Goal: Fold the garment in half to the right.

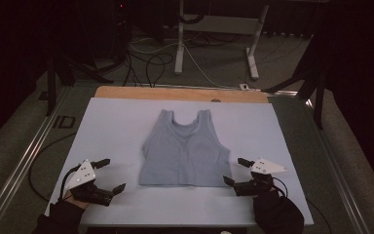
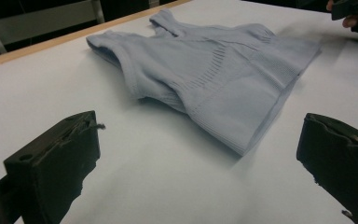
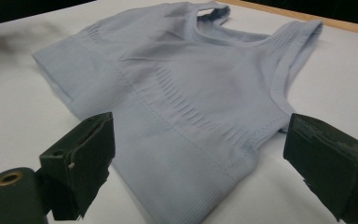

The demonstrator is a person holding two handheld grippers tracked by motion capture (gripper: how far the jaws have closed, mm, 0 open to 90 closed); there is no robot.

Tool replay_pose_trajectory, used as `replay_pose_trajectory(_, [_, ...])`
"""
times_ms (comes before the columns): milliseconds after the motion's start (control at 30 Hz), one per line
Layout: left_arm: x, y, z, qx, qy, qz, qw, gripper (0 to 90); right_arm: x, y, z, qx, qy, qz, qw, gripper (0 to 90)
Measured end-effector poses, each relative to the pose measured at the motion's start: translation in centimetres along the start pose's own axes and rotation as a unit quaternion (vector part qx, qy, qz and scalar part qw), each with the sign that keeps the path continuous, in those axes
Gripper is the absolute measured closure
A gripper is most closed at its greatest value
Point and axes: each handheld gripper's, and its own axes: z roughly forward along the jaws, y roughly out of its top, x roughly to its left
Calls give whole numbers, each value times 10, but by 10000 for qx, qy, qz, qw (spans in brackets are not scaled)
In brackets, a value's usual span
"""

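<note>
While both jaws sets stand wide apart and hold nothing, the pale blue ribbed knit tank top (image 1: 184,148) lies flat in the middle of the white-covered worktop (image 1: 107,126), straps toward the far wooden edge, hem toward the person. The left hand-held gripper (image 1: 113,174), black with a grey three-cornered plate, sits left of the top's hem, apart from the fabric; a dark sleeve comes in behind it. The right hand-held gripper (image 1: 233,171), same build, sits just beside the top's right hem corner; cannot tell if it touches the cloth. In the left gripper view the top (image 2: 214,74) lies ahead between the two open jaws, bare worktop before it. In the right gripper view the top (image 3: 177,98) lies closer, its hem reaching down between the open jaws. Beyond the top, past the worktop, white metal frame legs (image 1: 179,44) and loose cables on the floor.
</note>
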Motion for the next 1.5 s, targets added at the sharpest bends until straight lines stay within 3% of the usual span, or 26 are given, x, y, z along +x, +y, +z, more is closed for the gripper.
replay_pose_trajectory(267, [-2, 1, 2, 56, -69, 46, 10000, 4, 1, 0, 1, 74, -12, -58, 10000, 89])
replay_pose_trajectory(400, [-2, 1, 3, 66, -70, 23, 10000, 4, 3, 1, 5, 164, 132, -82, 9997, 89])
replay_pose_trajectory(667, [-5, 5, 4, 69, -141, 65, 9999, 4, 6, 4, 4, 102, 179, -76, 9998, 89])
replay_pose_trajectory(833, [-7, 7, 3, -49, -244, -76, 9997, 4, 8, 6, 0, 63, 193, -42, 9998, 89])
replay_pose_trajectory(1233, [-9, 27, 3, 43, -468, 33, 9989, 4, 17, 38, -8, 18, 360, -201, 9991, 89])
replay_pose_trajectory(1500, [-9, 35, 5, 73, -425, -91, 9990, 4, 15, 57, -6, 33, 310, -321, 9990, 89])
